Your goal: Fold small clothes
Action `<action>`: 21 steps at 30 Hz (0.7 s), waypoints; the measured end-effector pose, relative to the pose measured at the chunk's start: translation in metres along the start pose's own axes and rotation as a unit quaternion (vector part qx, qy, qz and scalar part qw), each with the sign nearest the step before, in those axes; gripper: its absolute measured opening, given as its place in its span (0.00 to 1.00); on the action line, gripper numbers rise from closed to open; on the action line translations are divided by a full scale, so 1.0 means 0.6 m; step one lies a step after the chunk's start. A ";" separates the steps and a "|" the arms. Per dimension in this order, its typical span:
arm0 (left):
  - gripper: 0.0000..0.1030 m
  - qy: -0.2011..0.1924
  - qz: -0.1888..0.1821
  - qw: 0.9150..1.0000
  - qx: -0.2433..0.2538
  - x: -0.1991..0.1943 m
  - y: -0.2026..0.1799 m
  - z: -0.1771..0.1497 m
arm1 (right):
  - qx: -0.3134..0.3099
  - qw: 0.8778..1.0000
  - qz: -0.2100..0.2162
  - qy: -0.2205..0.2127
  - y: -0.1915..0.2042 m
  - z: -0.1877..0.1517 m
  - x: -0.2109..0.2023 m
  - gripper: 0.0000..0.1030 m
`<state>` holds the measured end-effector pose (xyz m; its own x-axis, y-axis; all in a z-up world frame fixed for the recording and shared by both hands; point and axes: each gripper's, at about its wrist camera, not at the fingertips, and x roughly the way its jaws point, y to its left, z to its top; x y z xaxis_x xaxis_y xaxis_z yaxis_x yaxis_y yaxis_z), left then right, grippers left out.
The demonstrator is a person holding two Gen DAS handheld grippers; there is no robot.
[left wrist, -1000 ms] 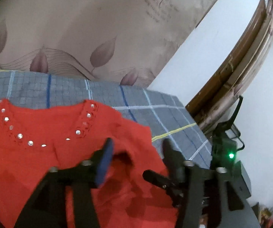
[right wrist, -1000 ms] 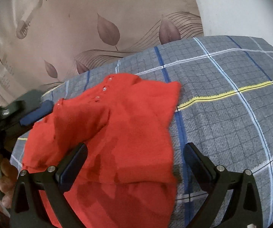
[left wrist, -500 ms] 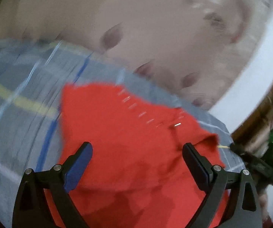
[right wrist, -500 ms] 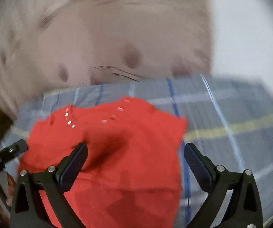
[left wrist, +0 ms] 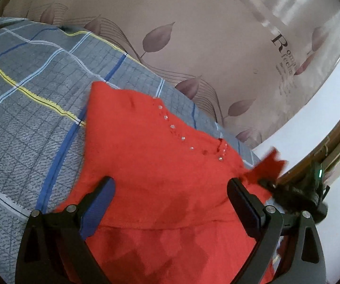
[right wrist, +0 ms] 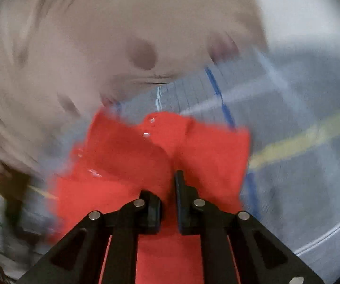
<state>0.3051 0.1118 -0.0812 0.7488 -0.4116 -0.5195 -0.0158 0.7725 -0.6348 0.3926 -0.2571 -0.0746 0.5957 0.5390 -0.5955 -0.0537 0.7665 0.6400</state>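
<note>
A small red top (left wrist: 160, 170) with a studded neckline lies on a grey plaid bedspread (left wrist: 28, 108). My left gripper (left wrist: 170, 196) is open, its jaws wide apart just over the top's lower part, holding nothing. At the right of that view my right gripper (left wrist: 264, 179) pinches a raised corner of the red cloth. In the blurred right wrist view the right gripper (right wrist: 168, 201) is shut on a fold of the red top (right wrist: 132, 156), which bunches up around its fingers.
A beige leaf-print headboard (left wrist: 193, 35) rises behind the bed. A white wall and a brown wooden frame (left wrist: 335, 146) stand at the right. The bedspread (right wrist: 300, 165) stretches out to the right of the top.
My left gripper let go, opened wide and swung left around the top. My right gripper, open before, closed on the red cloth and lifts an edge; its view is blurred by motion.
</note>
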 end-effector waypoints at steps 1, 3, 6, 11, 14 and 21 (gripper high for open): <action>0.92 0.001 0.003 1.000 0.002 0.000 -0.002 -0.001 | 0.058 0.997 0.045 0.004 -0.045 -0.012 -0.005 0.22; 0.93 0.002 0.005 1.000 0.004 0.000 -0.004 0.002 | 0.092 0.993 0.077 0.004 -0.085 -0.026 -0.014 0.27; 0.93 0.002 0.004 1.000 0.002 0.000 -0.004 0.003 | 0.111 0.987 0.113 -0.012 -0.108 -0.029 -0.032 0.33; 0.93 0.002 0.006 1.000 0.004 0.002 -0.005 0.001 | 0.111 0.985 0.130 -0.014 -0.106 -0.012 -0.036 0.64; 0.93 0.000 0.006 1.000 0.002 0.002 -0.003 0.001 | 0.089 0.992 0.085 0.001 -0.095 -0.006 -0.018 0.13; 0.93 -0.015 0.025 1.000 0.001 -0.007 0.001 -0.001 | 0.036 0.995 0.097 0.005 0.035 0.059 -0.019 0.08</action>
<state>0.3018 0.1137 -0.0797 0.7663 -0.3575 -0.5339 -0.0528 0.7931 -0.6068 0.4129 -0.2596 -0.0373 0.5714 0.6780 -0.4624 -0.1096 0.6214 0.7758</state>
